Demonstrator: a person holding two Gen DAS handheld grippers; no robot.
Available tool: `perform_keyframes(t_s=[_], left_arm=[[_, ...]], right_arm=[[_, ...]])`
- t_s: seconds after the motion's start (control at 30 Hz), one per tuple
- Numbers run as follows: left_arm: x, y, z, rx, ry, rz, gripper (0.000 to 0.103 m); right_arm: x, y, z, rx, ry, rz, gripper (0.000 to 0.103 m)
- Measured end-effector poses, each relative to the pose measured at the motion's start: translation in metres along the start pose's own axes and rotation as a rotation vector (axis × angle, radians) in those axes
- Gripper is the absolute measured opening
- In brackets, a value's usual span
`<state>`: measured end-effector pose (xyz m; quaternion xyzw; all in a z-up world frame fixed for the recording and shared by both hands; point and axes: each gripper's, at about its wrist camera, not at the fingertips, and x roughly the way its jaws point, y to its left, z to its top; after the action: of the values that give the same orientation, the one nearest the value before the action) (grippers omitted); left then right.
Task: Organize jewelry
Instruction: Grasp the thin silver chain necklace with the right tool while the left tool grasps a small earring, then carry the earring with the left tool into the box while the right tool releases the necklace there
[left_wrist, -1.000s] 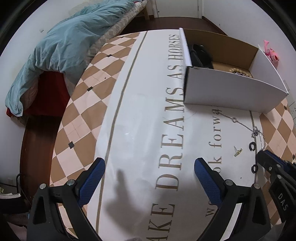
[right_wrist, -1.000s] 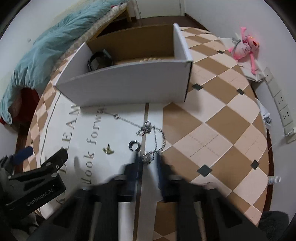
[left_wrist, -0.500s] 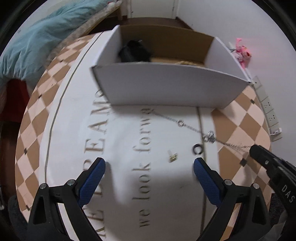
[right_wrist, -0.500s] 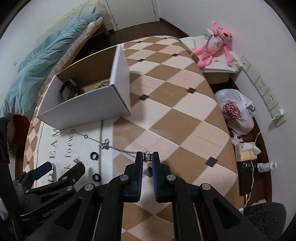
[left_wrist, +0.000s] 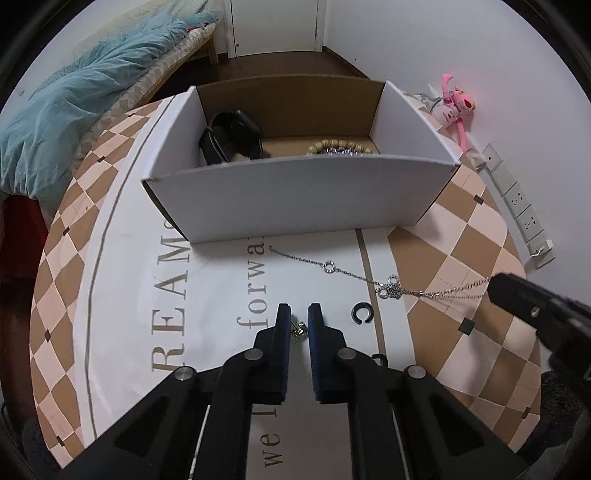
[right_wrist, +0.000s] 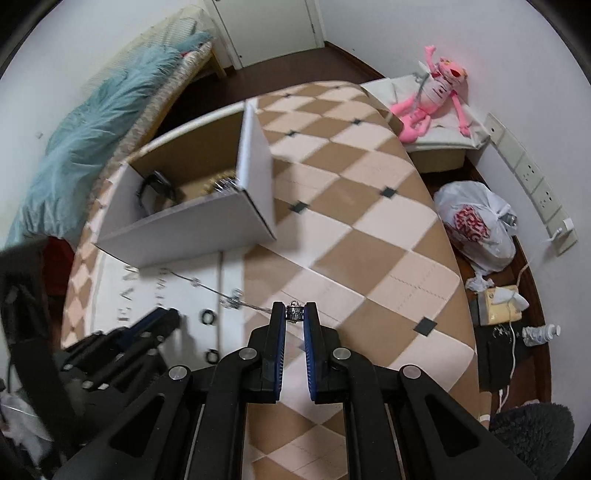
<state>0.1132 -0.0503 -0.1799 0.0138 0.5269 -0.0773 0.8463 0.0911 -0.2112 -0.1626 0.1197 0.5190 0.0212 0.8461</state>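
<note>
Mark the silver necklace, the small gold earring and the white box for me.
silver necklace (left_wrist: 392, 291), left wrist view, on its flower-shaped charm.
gold earring (left_wrist: 300, 331), left wrist view, on the stud between the left gripper's fingers.
white box (left_wrist: 295, 195), left wrist view, on its near outer wall.

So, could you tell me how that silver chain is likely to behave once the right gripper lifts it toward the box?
The silver chain is thin and linked, so it will probably hang limp and swing. Pinched at one end by the right gripper, its trailing end may drag across the mat. Its small ring charms could snag the cardboard box rim.
</note>
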Motion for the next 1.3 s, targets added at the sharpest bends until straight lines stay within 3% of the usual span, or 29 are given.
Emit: perform_keyframes(t_s=[0.43,0.77,1.03,1.3], left_arm=[[-0.065,0.03,0.03,-0.055,-0.063,-0.117,0.006],[-0.104,0.049,0.086,-0.053,-0.106,-0.18,0.006],[-0.09,0.056,0.13,-0.054,-0.091,-0.185,0.006],[-0.035,0.056,0.154,-0.077,0.061,-0.241,0.007]], right_arm=[[-0.069,0.031,0.05,-0.082,-0.094,0.124,0.01],[-0.114,0.059,0.102,-0.142,-0.17,0.193,0.01],[-0.093,0.079,0.146,-0.172,-0.133,0.183,0.01],[-0.021,0.075,0.175,-0.15,0.003,0.145,0.01]])
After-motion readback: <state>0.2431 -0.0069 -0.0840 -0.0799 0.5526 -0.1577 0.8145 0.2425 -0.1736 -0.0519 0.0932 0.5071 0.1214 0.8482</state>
